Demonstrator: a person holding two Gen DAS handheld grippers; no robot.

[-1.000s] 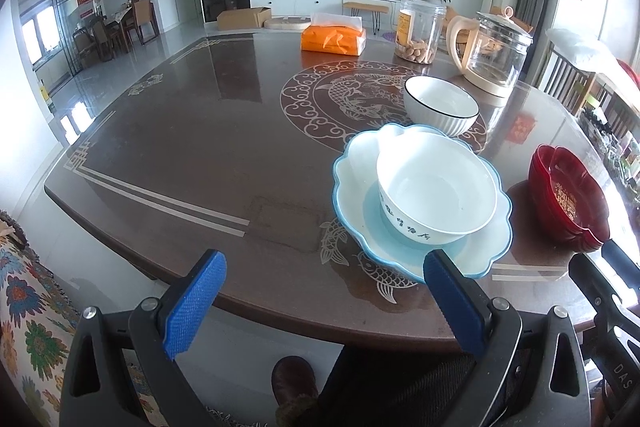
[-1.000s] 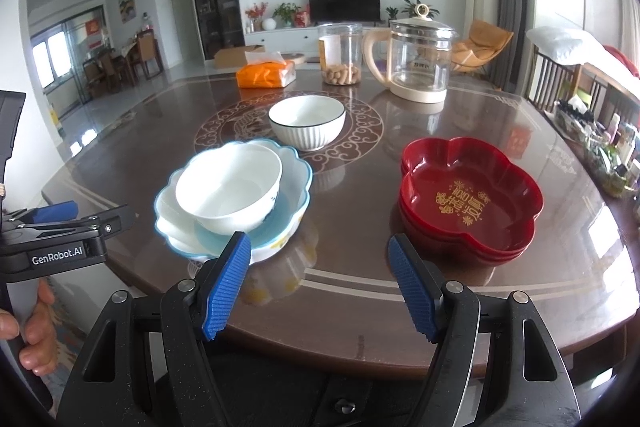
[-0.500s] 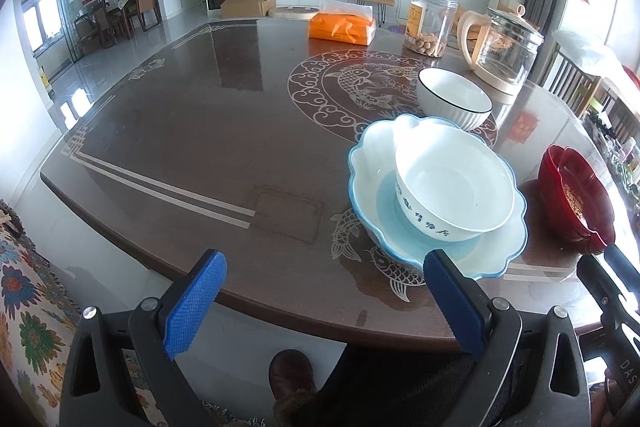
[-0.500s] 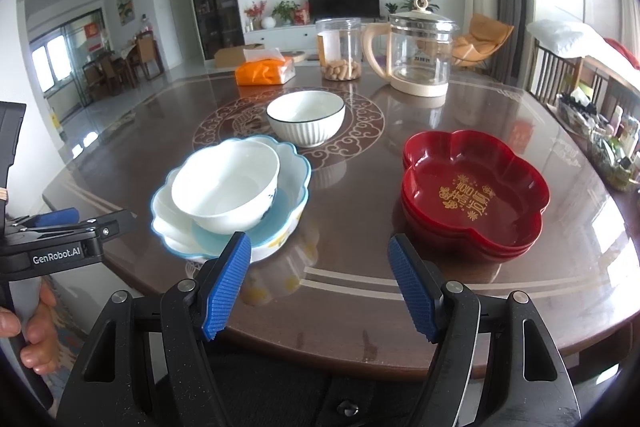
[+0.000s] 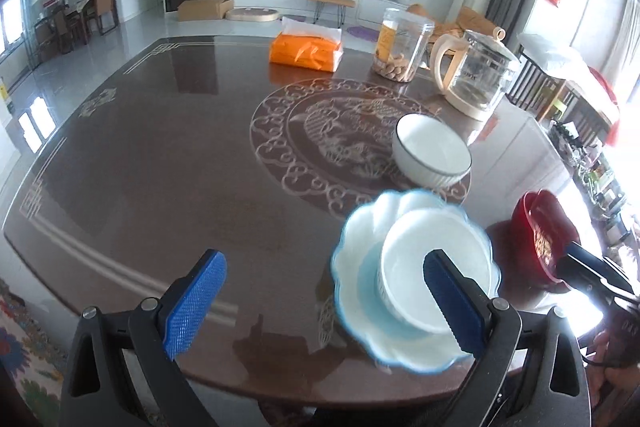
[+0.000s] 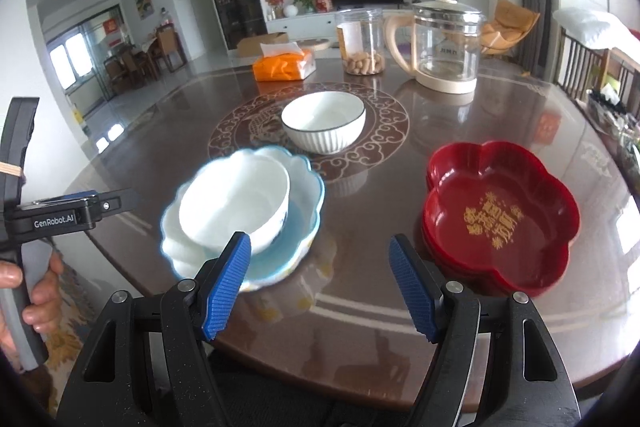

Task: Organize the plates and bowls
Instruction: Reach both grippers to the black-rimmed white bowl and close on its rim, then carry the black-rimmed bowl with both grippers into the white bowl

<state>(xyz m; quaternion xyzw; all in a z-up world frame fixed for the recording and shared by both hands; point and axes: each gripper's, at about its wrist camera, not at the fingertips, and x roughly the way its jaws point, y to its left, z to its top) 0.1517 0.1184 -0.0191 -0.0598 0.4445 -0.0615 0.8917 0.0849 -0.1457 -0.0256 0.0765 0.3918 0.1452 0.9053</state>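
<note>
A white bowl sits inside a pale blue scalloped plate near the table's front edge. Behind it stands a ribbed white bowl with a dark rim. Stacked red flower-shaped plates lie to the right. My right gripper is open and empty, hovering over the table edge between the blue plate and the red plates. My left gripper is open and empty too; its right finger overlaps the white bowl in the left wrist view. The blue plate, ribbed bowl and red plates show there as well.
At the back of the dark wooden table stand an orange tissue pack, a clear jar of snacks and a glass kettle. A hand holds the left gripper's handle at the left.
Both grippers have moved forward over the table edge and risen slightly. The bowl and plates now lie closer to the fingers. Both stay open.
</note>
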